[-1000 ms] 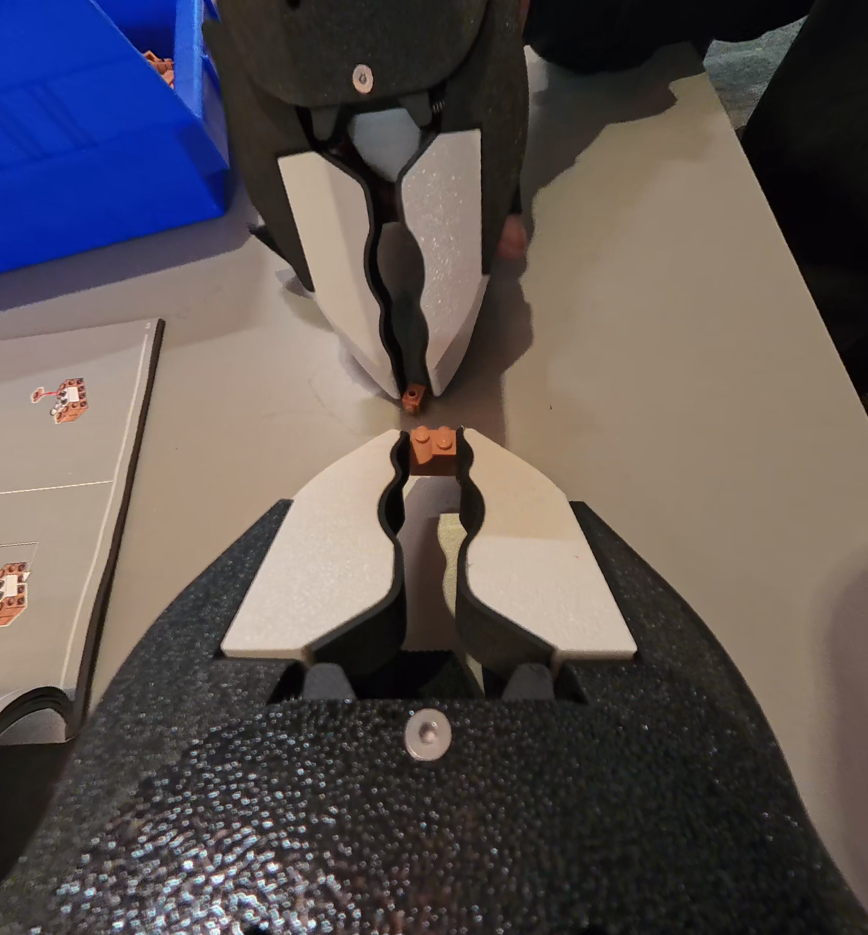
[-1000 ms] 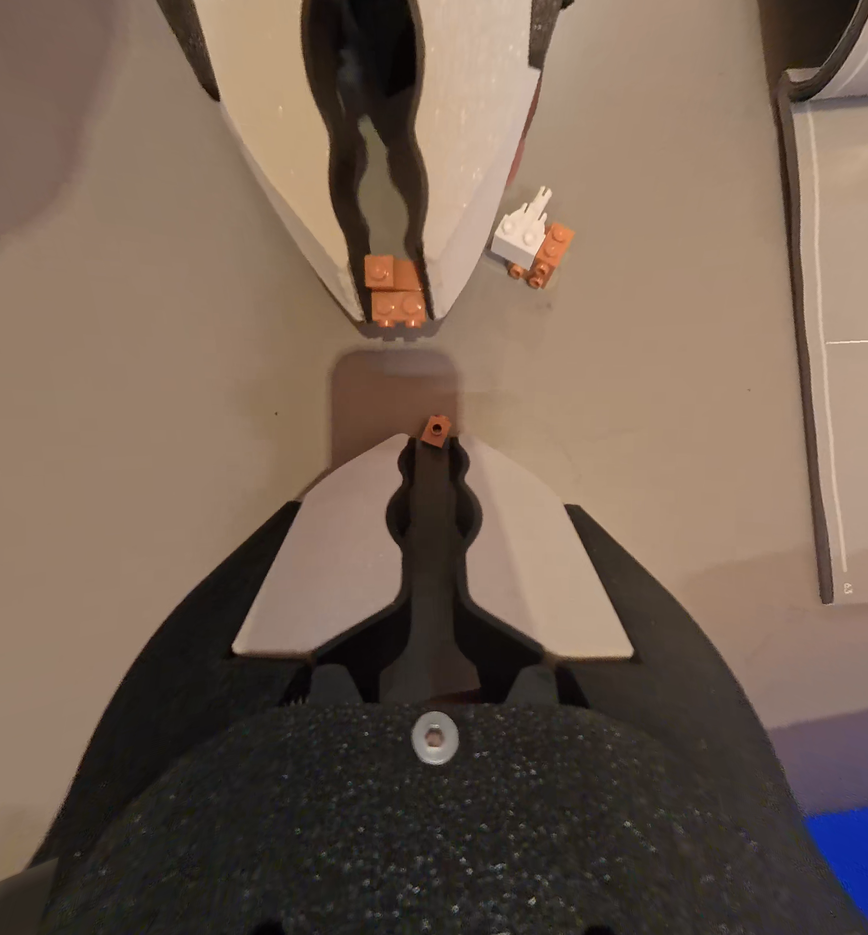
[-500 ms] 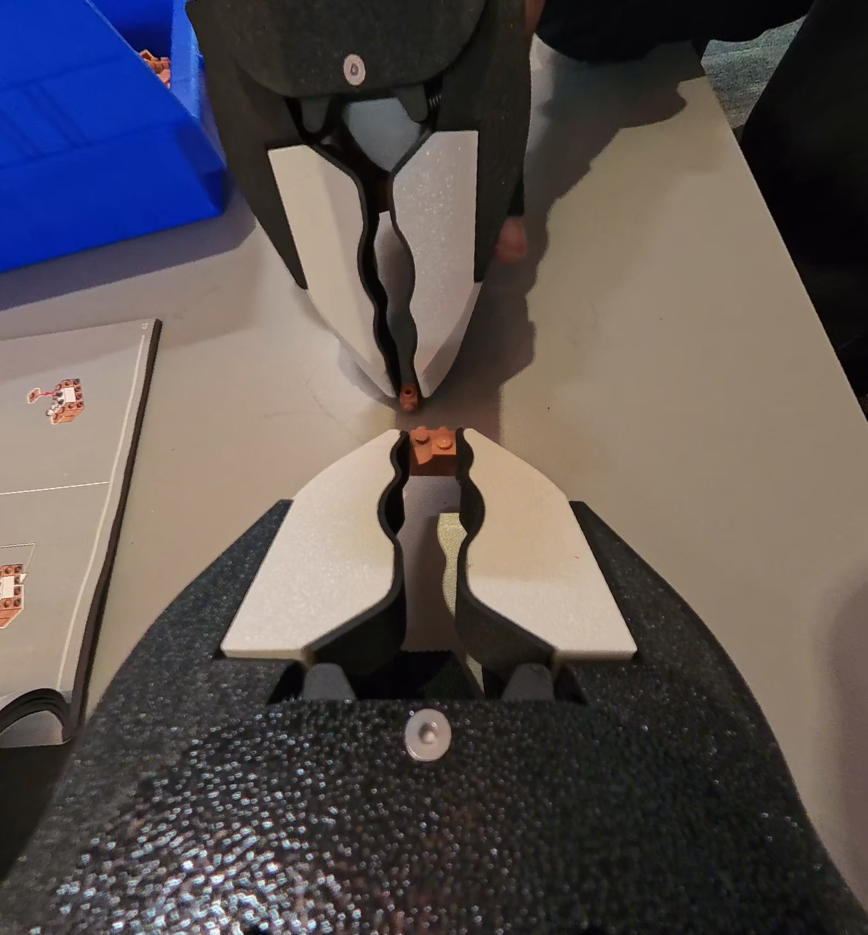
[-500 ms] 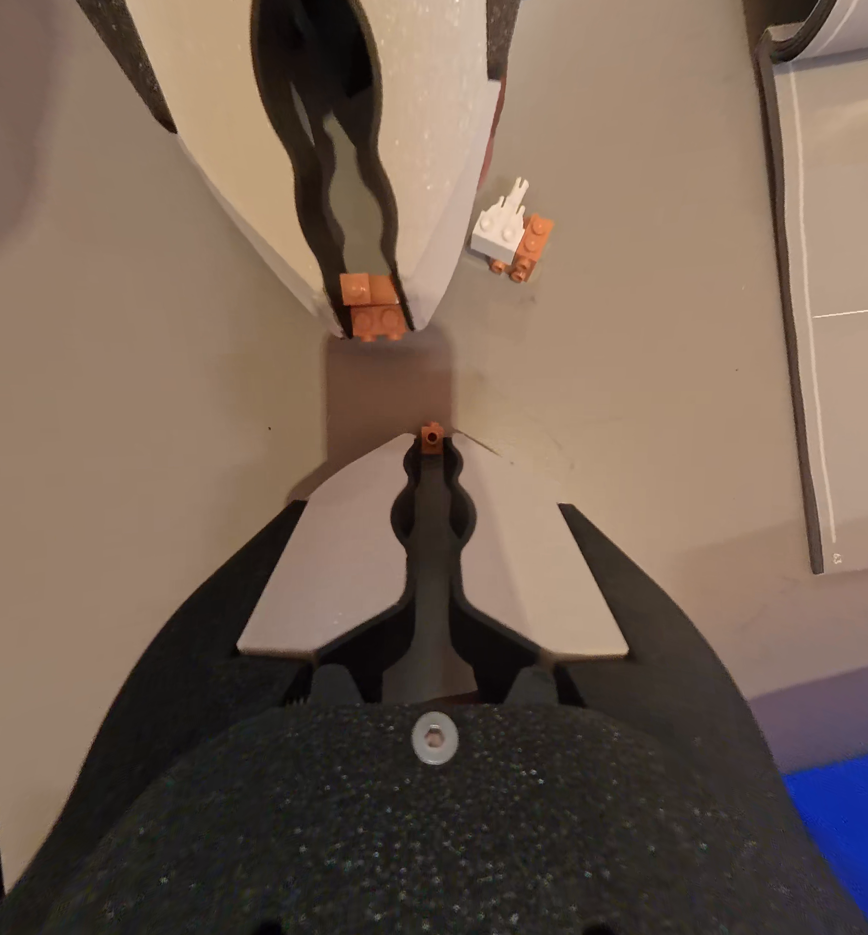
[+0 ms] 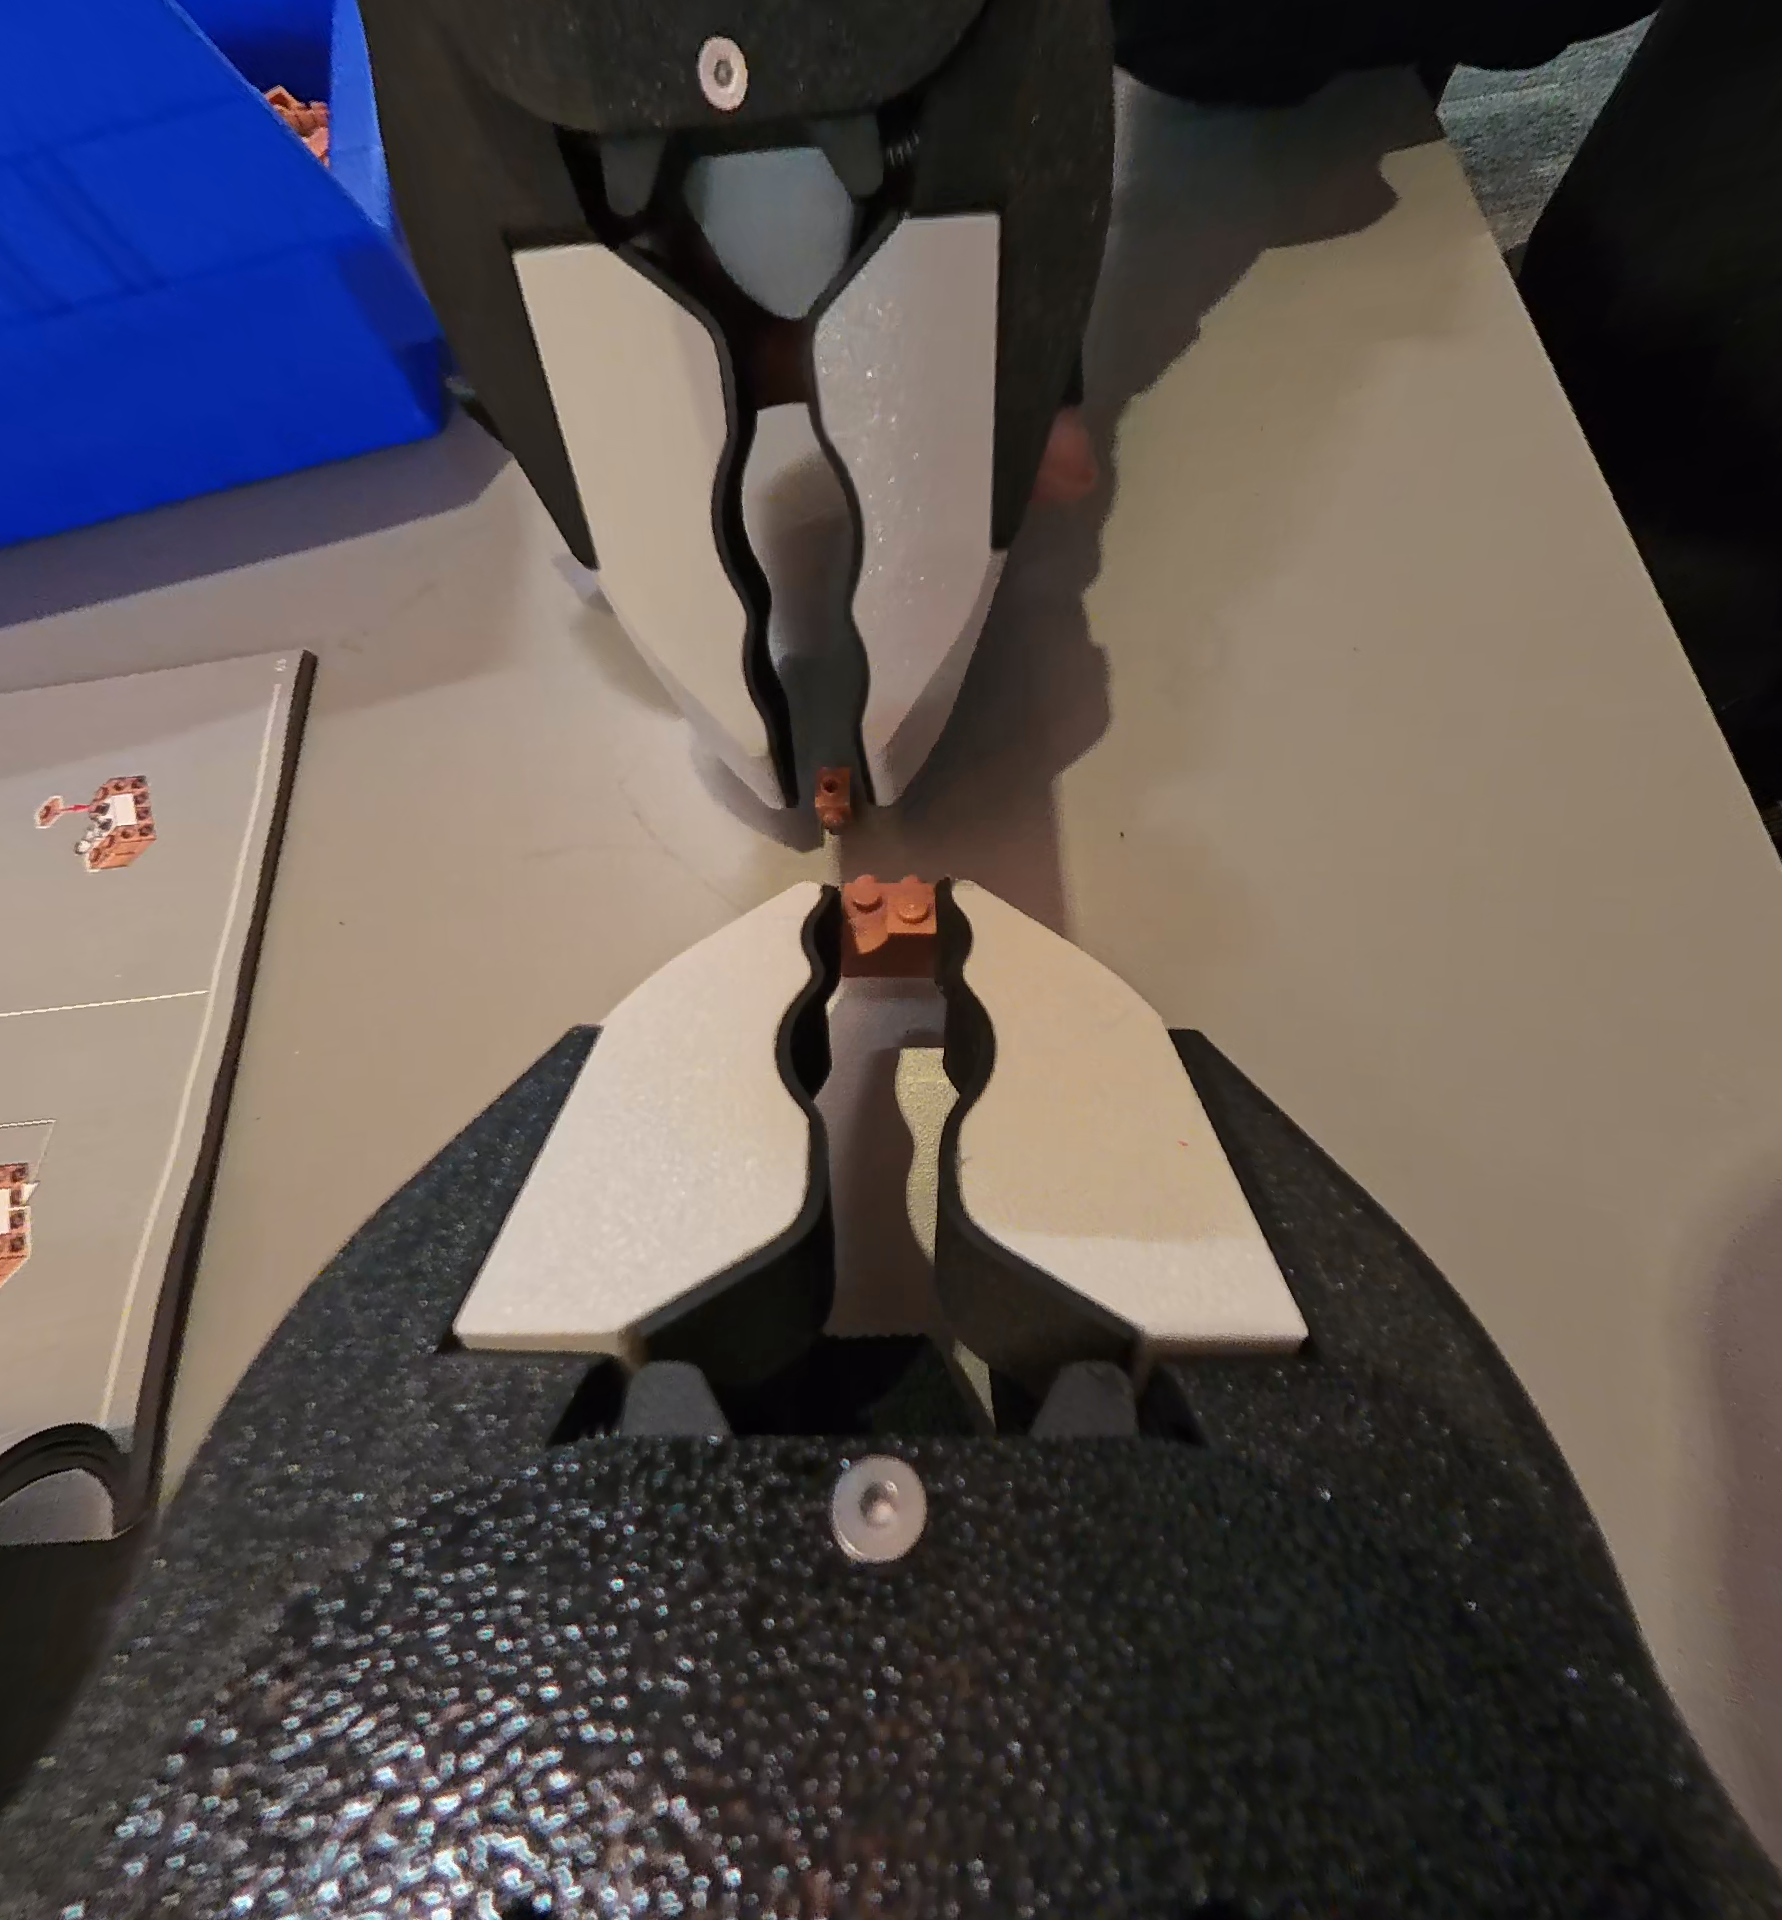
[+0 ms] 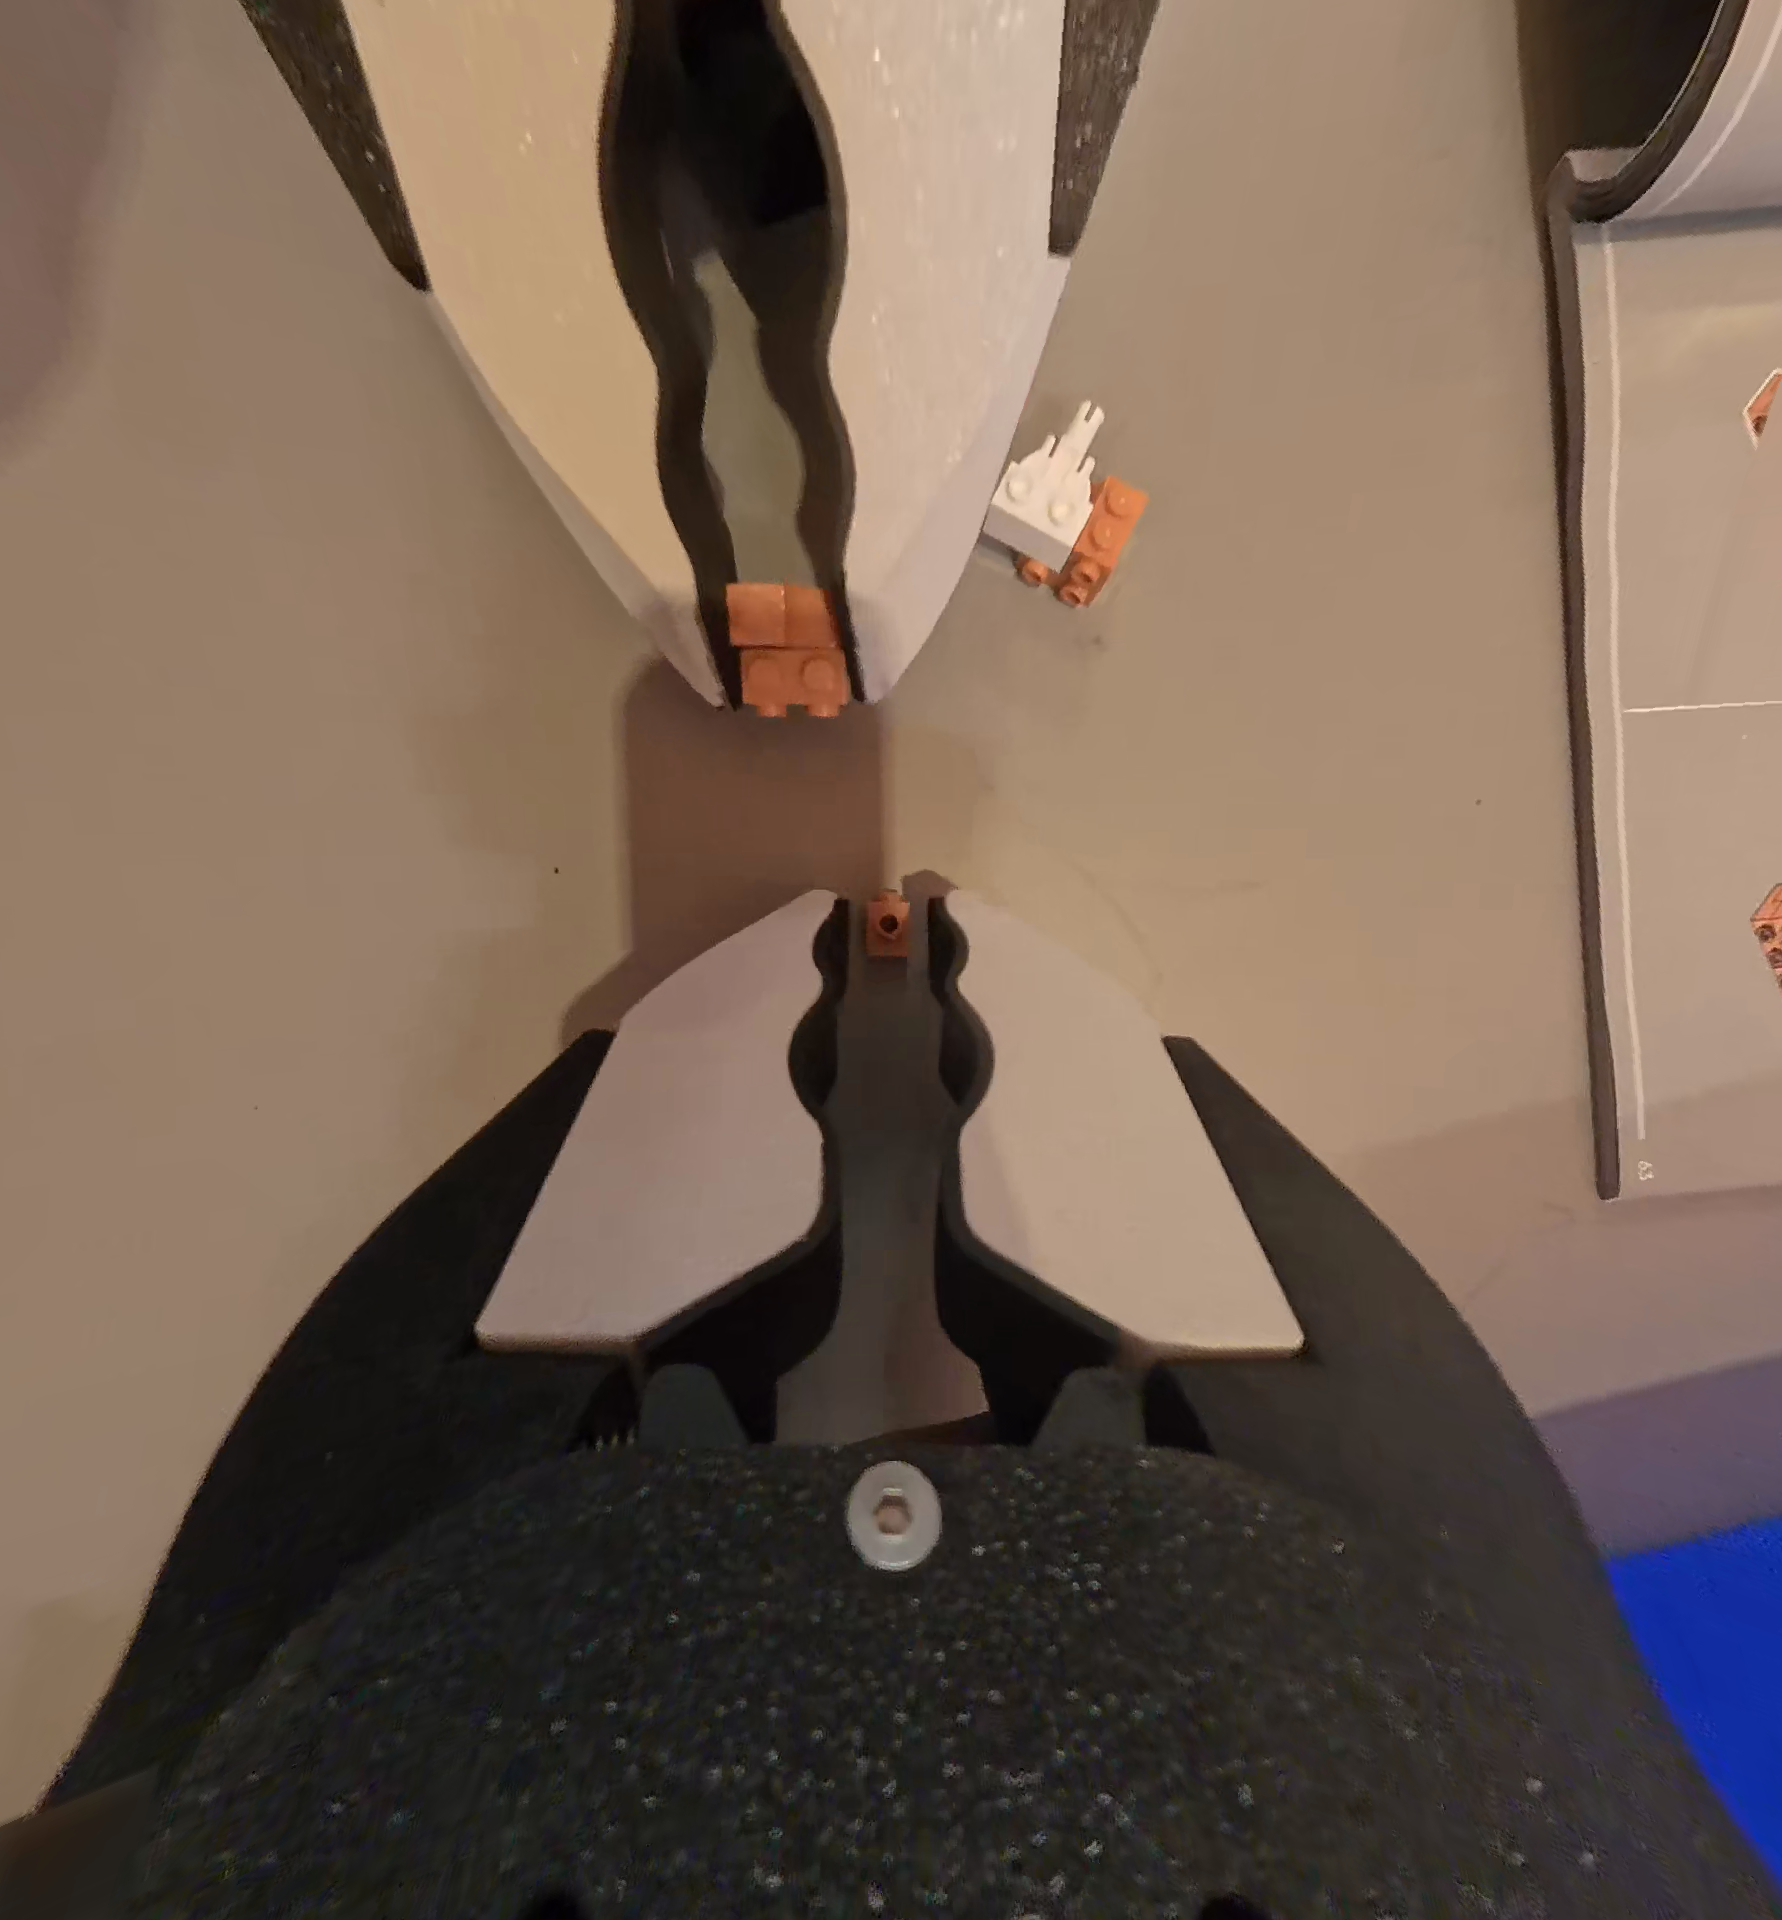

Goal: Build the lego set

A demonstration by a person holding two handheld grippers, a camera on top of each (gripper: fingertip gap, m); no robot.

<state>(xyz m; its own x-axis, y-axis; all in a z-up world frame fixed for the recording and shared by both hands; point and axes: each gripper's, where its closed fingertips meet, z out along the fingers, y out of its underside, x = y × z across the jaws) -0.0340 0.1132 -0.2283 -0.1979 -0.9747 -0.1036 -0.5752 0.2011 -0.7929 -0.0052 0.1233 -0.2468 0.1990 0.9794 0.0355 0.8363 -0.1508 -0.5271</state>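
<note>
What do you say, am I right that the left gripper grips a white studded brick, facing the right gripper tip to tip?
Not white. The left gripper grips a brown studded brick, facing the right gripper tip to tip. The left wrist view shows it.

**Two claws tip to tip over the surface**

The left claw (image 5: pixel 889 914) faces the right claw (image 5: pixel 833 795) above the surface (image 5: pixel 1334 727). An open booklet (image 5: pixel 87 935) lies to the left, with a bin (image 5: pixel 139 260) behind it. A small brick assembly (image 6: pixel 1069 509) sits on the surface beside the left claw.
</note>
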